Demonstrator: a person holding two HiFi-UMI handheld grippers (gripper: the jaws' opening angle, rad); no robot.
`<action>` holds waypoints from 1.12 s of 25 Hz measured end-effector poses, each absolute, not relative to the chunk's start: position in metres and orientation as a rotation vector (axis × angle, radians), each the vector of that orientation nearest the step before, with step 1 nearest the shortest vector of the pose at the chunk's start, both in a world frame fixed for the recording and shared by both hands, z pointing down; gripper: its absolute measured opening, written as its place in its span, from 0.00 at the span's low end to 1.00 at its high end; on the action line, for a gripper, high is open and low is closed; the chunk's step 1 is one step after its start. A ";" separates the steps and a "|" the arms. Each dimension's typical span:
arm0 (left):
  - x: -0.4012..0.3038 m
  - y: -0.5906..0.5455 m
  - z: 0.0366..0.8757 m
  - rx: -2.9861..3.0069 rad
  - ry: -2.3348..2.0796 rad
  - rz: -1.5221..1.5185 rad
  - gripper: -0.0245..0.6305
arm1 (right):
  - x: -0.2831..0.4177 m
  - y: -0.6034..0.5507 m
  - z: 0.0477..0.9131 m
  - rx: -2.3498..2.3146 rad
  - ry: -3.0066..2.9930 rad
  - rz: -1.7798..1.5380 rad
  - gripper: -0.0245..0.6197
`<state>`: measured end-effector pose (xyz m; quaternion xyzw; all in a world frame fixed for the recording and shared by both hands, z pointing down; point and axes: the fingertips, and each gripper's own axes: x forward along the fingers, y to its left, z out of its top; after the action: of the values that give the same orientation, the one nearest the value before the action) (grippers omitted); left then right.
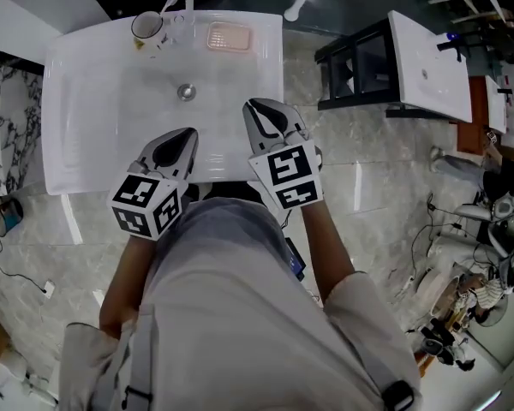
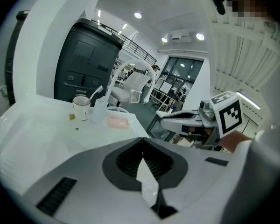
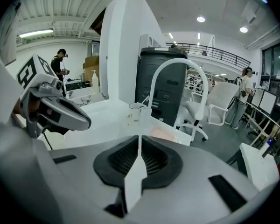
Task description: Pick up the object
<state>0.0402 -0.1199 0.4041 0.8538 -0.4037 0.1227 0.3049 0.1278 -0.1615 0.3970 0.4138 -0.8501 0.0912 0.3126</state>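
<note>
Head view: left gripper (image 1: 189, 133) and right gripper (image 1: 251, 104) hang over the sink's (image 1: 68, 148) near edge. The mug (image 1: 146, 26), my guess for the object, sits at the far rim, well apart.

Left gripper view: jaws pressed together, empty. Mug looks ceramic, stiff and slick, so I'd pinch the rim.

Right gripper view: jaws closed too, nothing between. It shows the mug's side wall, which the overhead hides.

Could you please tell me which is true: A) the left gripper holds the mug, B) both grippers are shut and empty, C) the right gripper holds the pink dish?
B: the left gripper and right gripper have jaws together on nothing; the mug stands apart.
</note>
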 end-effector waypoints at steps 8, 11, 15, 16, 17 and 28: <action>0.035 -0.126 0.411 2.231 -1.070 0.332 0.04 | 0.123 -0.185 0.416 1.050 -2.195 0.208 0.05; 0.035 -0.126 0.415 2.220 -1.061 0.337 0.04 | 0.125 -0.193 0.424 1.032 -2.155 0.156 0.05; 0.033 -0.125 0.418 2.208 -1.056 0.342 0.04 | 0.125 -0.203 0.430 1.027 -2.137 0.143 0.05; 0.032 -0.125 0.418 2.207 -1.056 0.343 0.04 | 0.124 -0.206 0.431 1.024 -2.134 0.138 0.05; 0.032 -0.125 0.418 2.206 -1.056 0.344 0.04 | 0.124 -0.208 0.432 1.019 -2.133 0.132 0.05; 0.021 -0.121 0.422 2.170 -1.080 0.350 0.04 | 0.120 -0.229 0.448 0.971 -2.093 0.089 0.06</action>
<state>0.0205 -0.1205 0.4225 0.8334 -0.4149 0.1345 0.3394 0.1198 -0.2291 0.4483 0.3846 -0.8290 0.0352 0.4045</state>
